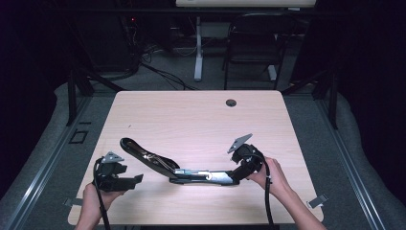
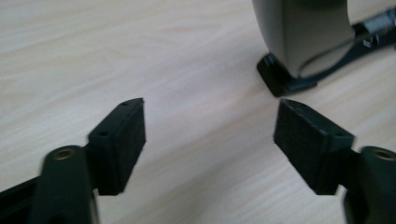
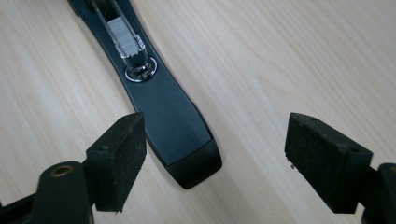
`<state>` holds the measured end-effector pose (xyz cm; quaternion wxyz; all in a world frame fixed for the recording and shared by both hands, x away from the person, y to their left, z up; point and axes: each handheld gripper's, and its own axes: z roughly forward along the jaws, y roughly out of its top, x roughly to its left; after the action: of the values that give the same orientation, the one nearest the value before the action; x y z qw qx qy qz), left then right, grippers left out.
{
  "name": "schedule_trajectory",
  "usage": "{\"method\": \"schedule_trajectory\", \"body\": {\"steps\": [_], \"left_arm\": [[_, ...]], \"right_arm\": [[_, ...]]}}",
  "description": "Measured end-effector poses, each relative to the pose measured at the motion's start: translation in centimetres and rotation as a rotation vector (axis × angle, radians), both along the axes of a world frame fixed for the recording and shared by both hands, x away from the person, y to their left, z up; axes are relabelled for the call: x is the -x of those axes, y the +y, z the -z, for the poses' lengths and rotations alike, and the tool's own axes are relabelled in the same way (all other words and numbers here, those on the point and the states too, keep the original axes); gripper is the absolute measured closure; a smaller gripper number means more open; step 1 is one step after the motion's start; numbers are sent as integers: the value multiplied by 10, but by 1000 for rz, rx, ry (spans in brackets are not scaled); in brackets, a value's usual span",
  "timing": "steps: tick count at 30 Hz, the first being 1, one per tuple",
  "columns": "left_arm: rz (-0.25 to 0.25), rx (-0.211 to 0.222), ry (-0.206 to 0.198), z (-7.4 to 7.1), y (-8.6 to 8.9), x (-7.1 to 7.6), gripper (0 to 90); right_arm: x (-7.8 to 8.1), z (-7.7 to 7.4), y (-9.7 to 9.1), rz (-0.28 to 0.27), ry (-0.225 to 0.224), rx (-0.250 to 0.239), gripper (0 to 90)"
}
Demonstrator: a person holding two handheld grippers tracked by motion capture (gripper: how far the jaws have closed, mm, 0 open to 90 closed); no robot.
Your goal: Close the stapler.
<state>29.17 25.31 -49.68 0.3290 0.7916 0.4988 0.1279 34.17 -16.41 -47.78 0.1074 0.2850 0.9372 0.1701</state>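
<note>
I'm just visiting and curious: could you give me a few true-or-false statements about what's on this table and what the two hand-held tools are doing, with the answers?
1. A long black stapler, swung open, lies on the wooden table. True.
2. The right gripper is clamped on the stapler's end. False: its jaws stand open, and the black end lies on the table by the left jaw, unpressed.
3. The left gripper has nothing between its jaws. True: the left gripper view shows bare wood there, with the stapler ahead.
4. Each gripper is held in a person's hand. True.
5. The stapler is stood upright on one end. False: it lies along the tabletop.
6. A red mug stands on the table. False: there is none.
</note>
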Motion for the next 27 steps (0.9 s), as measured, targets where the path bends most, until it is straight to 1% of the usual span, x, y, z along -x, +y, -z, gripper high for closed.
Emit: {"method": "schedule_trajectory", "body": {"steps": [2,3,4,5,6,7,8,9,10,12,14,15,17,18,19,20,21,23,26,27], "left_arm": [[-44,14,-41,-3,4,-1,338],[-63,34,-57,-5,5,-1,358],[-76,56,-83,-6,7,-1,398],[-90,69,-114,-8,7,-1,429],[-96,83,-142,-10,8,-2,468],[-105,100,-177,-13,7,-3,521],[-109,106,-190,-14,7,-4,559],[-114,118,-217,-16,6,-4,580],[-119,125,-238,-17,5,-4,644],[-118,136,-250,-19,3,-5,691],[-122,167,-255,-20,1,-7,743],[-123,180,-253,-20,0,-9,766],[-130,189,-252,-20,-2,-10,819],[-132,203,-251,-19,-2,-11,834],[-131,212,-242,-19,-2,-12,844],[-134,218,-239,-18,-2,-13,846],[-139,227,-239,-18,-2,-13,850],[-141,226,-238,-18,-3,-13,855],[-141,230,-239,-19,-3,-13,856],[-139,228,-241,-19,-4,-13,858]], "right_arm": [[0,-1,1,4,-8,-10,222],[0,-2,2,6,-14,-17,227],[0,-2,3,7,-18,-21,227],[0,6,5,20,-99,-109,227],[0,7,7,27,-104,-125,230],[0,6,8,27,-111,-108,230],[0,3,9,14,-58,-87,229],[0,6,11,22,-111,-106,229],[1,6,12,30,-123,-111,233],[1,6,13,42,-137,-109,235],[1,5,13,53,-150,-112,247],[1,4,13,56,-157,-102,250],[0,4,12,62,-164,-105,253],[0,4,11,64,-167,-104,254],[1,3,11,67,-175,-107,256],[1,4,11,74,-178,-123,263],[1,3,11,74,-179,-119,263],[2,1,11,79,-185,-129,263],[2,-3,14,74,-198,-127,275],[3,-3,16,82,-209,-146,280]]}}
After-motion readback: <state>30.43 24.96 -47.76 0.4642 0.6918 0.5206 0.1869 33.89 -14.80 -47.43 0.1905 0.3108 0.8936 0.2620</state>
